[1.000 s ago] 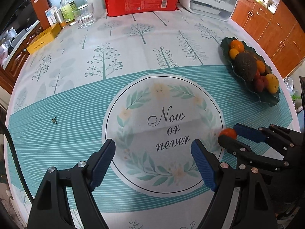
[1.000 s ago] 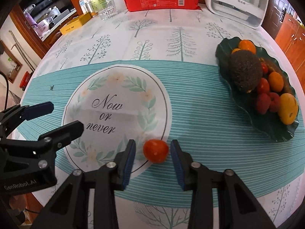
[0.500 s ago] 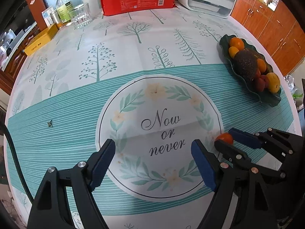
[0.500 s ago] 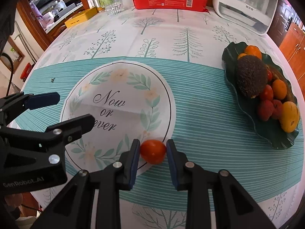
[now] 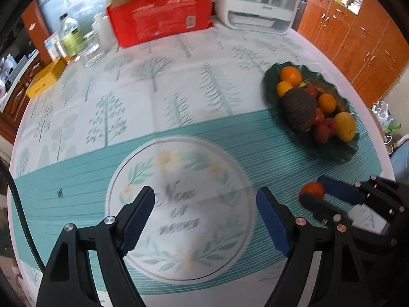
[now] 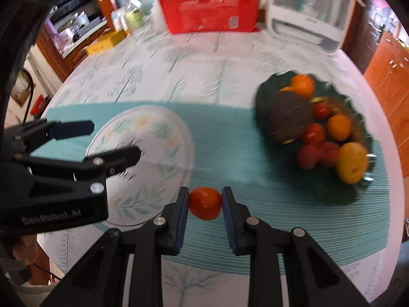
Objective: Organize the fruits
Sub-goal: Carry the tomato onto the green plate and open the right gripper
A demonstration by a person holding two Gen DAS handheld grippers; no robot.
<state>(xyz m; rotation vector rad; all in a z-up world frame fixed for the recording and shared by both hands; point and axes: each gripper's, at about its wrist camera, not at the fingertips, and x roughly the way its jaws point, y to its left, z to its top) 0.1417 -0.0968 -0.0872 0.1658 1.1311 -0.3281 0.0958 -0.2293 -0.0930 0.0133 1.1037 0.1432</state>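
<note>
My right gripper (image 6: 205, 202) is shut on a small red tomato (image 6: 205, 203), held just above the teal band of the tablecloth; the tomato also shows in the left wrist view (image 5: 312, 190) between the right gripper's pads. A dark green leaf-shaped plate (image 6: 329, 194) to the right holds oranges, red fruits, a yellow fruit and a dark avocado (image 6: 288, 117). It also shows in the left wrist view (image 5: 332, 151). My left gripper (image 5: 205, 217) is open and empty over the round "Now or never" print.
At the table's far edge stand a red package (image 5: 161, 20), a white appliance (image 5: 260, 2), bottles and a glass (image 5: 74, 38) and a yellow box (image 5: 46, 79). Wooden cabinets (image 5: 358, 41) stand to the right. The table's edge curves close behind the plate.
My right gripper has closed on the tomato and lifted it, moving towards the plate. Both views have tilted up and blurred. The left gripper stays open.
</note>
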